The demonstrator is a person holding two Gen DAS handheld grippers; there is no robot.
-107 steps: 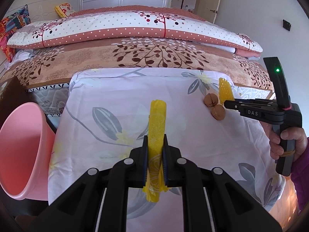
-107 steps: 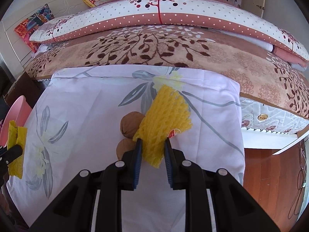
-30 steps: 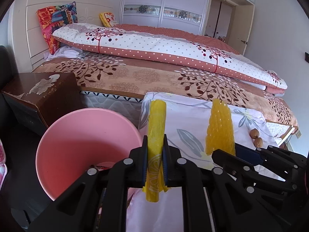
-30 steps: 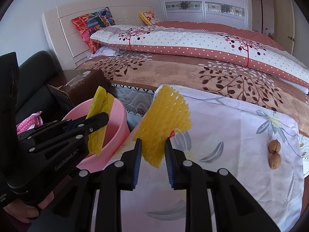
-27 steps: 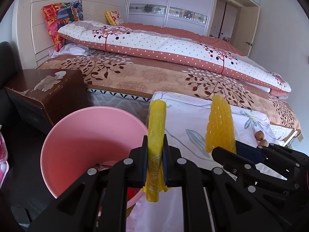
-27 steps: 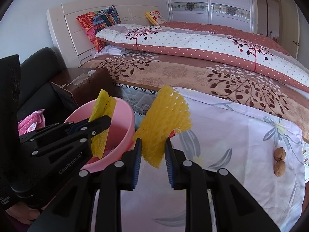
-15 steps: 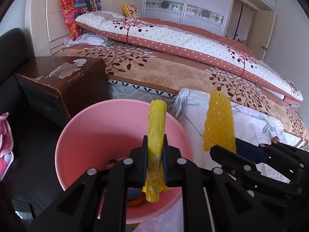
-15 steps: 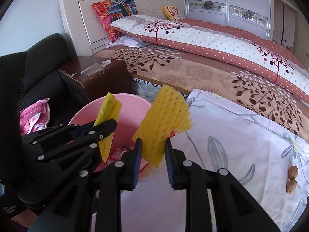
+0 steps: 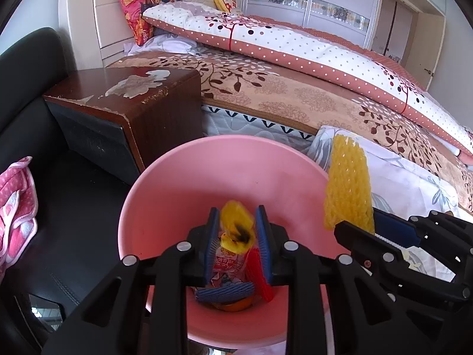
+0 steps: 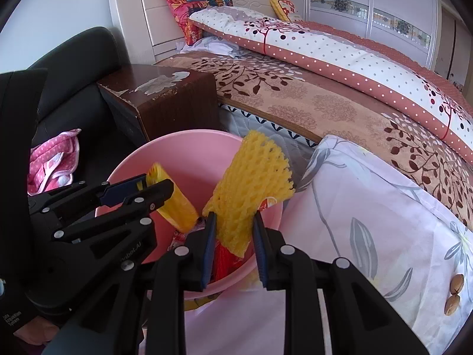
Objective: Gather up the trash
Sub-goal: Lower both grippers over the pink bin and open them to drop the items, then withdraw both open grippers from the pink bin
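Observation:
A pink bin (image 9: 207,171) stands beside the table and holds several wrappers. My left gripper (image 9: 237,230) is open over the bin, and the yellow wrapper (image 9: 236,229) is blurred, dropping between its fingers; it also shows in the right wrist view (image 10: 174,201). My right gripper (image 10: 233,236) is shut on a yellow foam net (image 10: 254,183), held over the bin's right rim (image 10: 275,207). The net also shows in the left wrist view (image 9: 347,186).
A flower-print cloth (image 10: 369,222) covers the table, with two walnuts (image 10: 453,294) near its right edge. A dark wooden nightstand (image 9: 124,103) stands behind the bin, a black sofa (image 9: 26,88) with a pink cloth (image 9: 14,201) to the left, the bed behind.
Both grippers moved left from the table to over the pink bin. The left gripper has opened and the yellow wrapper is falling. The right gripper still holds the net.

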